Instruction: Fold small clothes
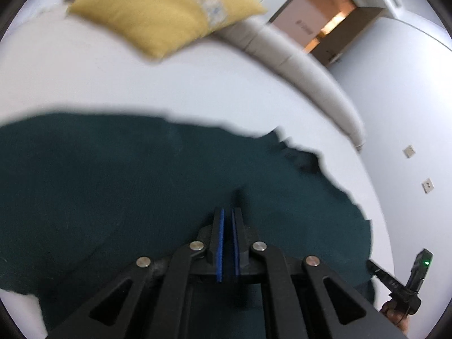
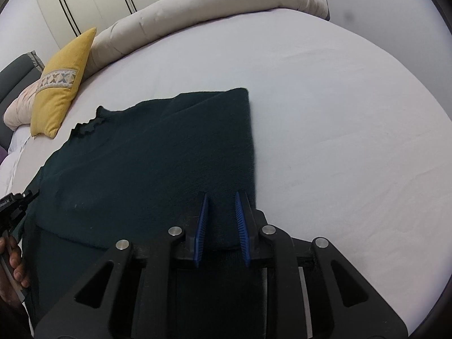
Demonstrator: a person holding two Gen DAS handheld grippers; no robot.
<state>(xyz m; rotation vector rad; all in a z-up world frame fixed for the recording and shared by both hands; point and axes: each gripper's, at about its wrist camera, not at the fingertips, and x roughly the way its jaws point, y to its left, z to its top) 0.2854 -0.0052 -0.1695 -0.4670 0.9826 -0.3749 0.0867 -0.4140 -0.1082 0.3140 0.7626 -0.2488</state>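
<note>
Dark green sweater (image 2: 158, 152) lies spread on my bed's white sheet (image 2: 339, 113), centre-left of frame; my right gripper (image 2: 223, 197) hovers at its right edge, jaws parted; my left gripper (image 1: 228, 212) sits over the cloth, jaws narrowed almost together; yellow cushion (image 2: 59, 90) upper left.

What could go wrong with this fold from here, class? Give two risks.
1. The left gripper has its jaws nearly shut over the sweater, but no fabric shows between them; a lift might bring nothing up.
2. The right gripper is open at the sweater's folded edge near the bare sheet; closing there may catch only the top layer and undo the fold.
</note>
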